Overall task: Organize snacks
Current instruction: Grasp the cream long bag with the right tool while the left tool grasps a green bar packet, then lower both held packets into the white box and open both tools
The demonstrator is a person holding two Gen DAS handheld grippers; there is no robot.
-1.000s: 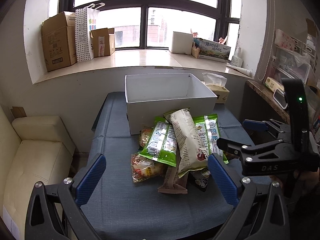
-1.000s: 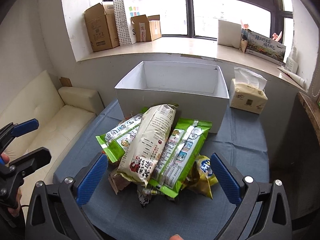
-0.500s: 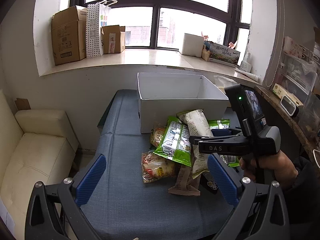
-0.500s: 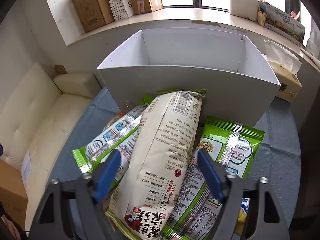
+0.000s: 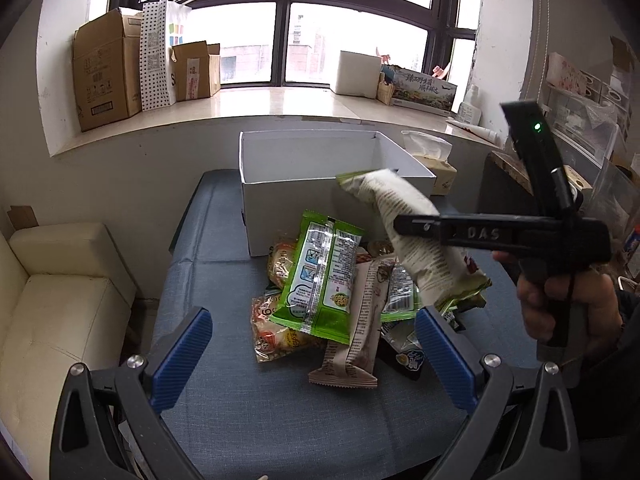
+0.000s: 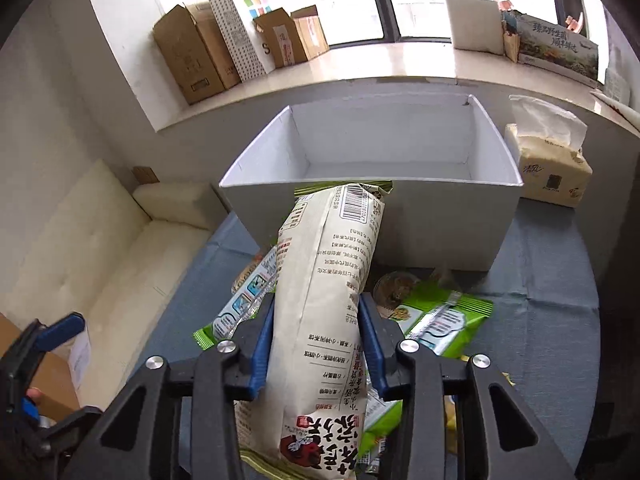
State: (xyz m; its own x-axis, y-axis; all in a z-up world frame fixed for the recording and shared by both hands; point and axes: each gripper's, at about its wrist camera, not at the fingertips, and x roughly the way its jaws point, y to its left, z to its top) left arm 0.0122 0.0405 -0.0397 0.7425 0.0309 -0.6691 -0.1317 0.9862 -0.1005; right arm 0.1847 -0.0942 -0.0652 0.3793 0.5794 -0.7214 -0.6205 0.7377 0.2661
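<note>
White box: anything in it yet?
Empty as far as visible: the white box shows bare floor and walls in the right wrist view. The right gripper holds the beige snack bag outside it.

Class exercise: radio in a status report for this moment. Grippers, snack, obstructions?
Right gripper shut on cream packet, lifted over pile. Left gripper open, idle. White box ahead, nothing inside seen. Path clear.
</note>
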